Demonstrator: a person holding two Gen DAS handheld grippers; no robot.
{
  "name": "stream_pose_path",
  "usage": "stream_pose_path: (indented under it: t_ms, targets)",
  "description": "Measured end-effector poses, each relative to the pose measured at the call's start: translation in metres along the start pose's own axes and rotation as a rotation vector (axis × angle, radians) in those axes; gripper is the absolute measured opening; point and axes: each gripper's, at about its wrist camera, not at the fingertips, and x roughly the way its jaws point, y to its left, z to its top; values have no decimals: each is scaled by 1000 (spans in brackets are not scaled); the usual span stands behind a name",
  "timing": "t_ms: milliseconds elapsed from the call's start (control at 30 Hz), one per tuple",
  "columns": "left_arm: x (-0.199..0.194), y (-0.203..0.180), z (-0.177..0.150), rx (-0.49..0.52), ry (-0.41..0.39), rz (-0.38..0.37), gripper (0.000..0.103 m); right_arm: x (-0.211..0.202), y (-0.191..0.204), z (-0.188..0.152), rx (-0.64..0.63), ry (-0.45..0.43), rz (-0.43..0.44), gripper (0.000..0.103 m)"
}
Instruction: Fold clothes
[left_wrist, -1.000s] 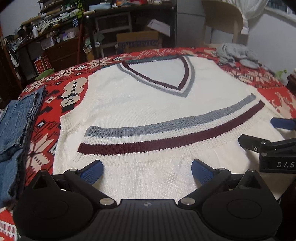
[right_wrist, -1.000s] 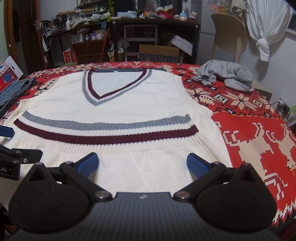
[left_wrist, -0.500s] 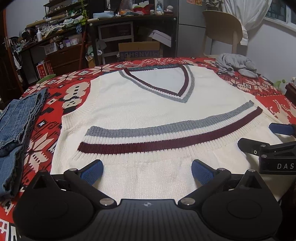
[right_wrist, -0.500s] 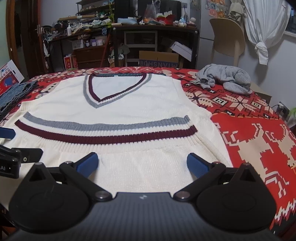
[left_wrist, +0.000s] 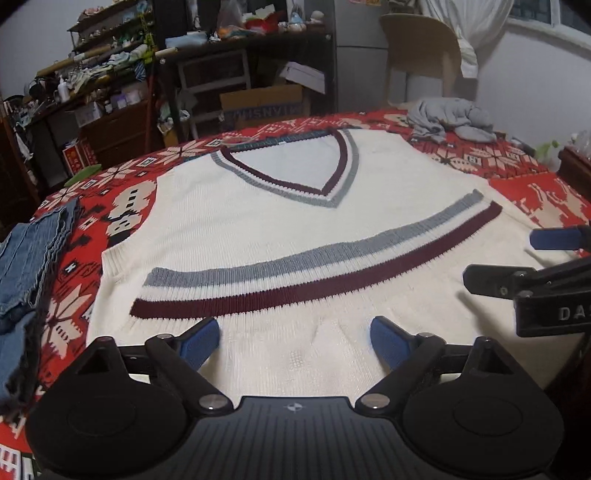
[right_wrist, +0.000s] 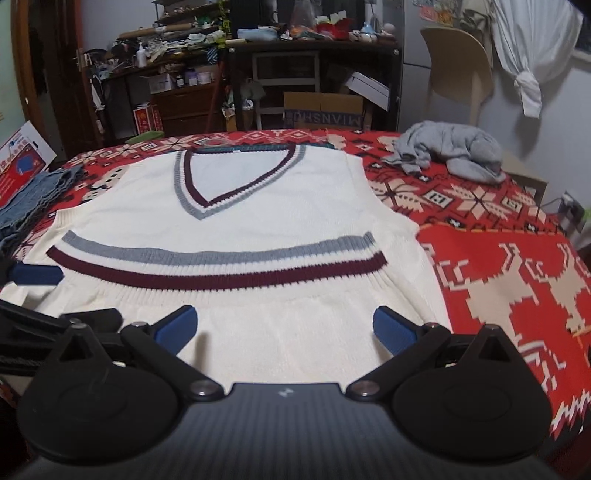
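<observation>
Cream knit vest lies flat on the red patterned blanket, V-neck at the far end, hem folded up so the grey and maroon stripes sit across the middle. Both grippers hang over the near folded edge. Left gripper: a second ago its blue pads stood at their widest, now the jaws are closing, knit lies under and between them but no pinch yet, nothing held. It has also slid a bit sideways along the near edge. Right gripper: wide apart, empty, above the cloth, same spot as before. Vest itself has not shifted. Likely the first fold is done and the left one is going for a grab at the near edge for the next fold. Jeans sit at the left, grey garment far right, both untouched.
</observation>
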Motion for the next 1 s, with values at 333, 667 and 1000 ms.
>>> stream_pose_path:
  t_ms: [333, 667, 1000]
  targets:
    - [-23, -11, -12, 77, 60, 1, 93, -5, 1, 0, 9, 26, 40, 102]
    - [-42, -2, -28, 98, 134, -17, 97, -29, 2, -6, -63, 57, 72, 102]
    - [-45, 16, -33, 13, 210, -39, 99, -38, 9, -21, -123, 151, 99, 73]
